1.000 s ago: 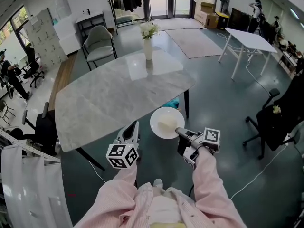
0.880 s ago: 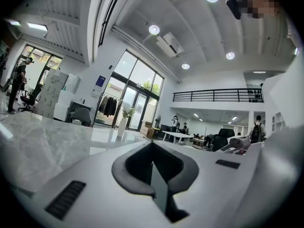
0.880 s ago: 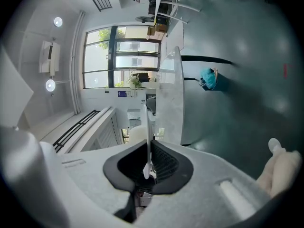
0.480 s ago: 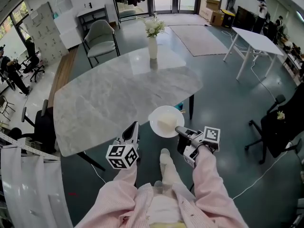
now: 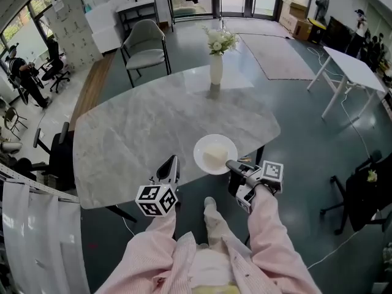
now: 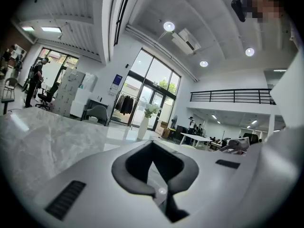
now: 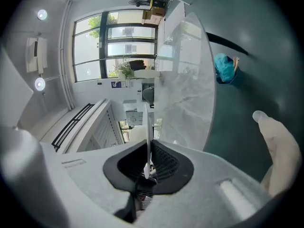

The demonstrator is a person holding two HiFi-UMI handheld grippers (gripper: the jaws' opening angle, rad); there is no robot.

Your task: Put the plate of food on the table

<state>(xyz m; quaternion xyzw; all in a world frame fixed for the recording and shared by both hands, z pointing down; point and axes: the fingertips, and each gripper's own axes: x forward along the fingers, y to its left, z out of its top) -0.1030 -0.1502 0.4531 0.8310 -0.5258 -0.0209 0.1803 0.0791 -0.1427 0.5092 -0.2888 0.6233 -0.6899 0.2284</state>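
Observation:
A white plate with a pale piece of food on it hangs level over the near edge of the grey marble table. My right gripper is shut on the plate's near rim. In the right gripper view that rim shows edge-on as a thin white line between the jaws of the right gripper. My left gripper is shut and holds nothing, just left of the plate at the table edge. The left gripper view looks low across the tabletop.
A white vase of flowers stands at the table's far side. A grey chair is beyond it, and a black chair is at the left end. A white side table and a black office chair are at the right. My leg is below.
I have stepped toward the marble table. The plate, held throughout by the right gripper, was over the floor short of the edge and is now over the table's near edge.

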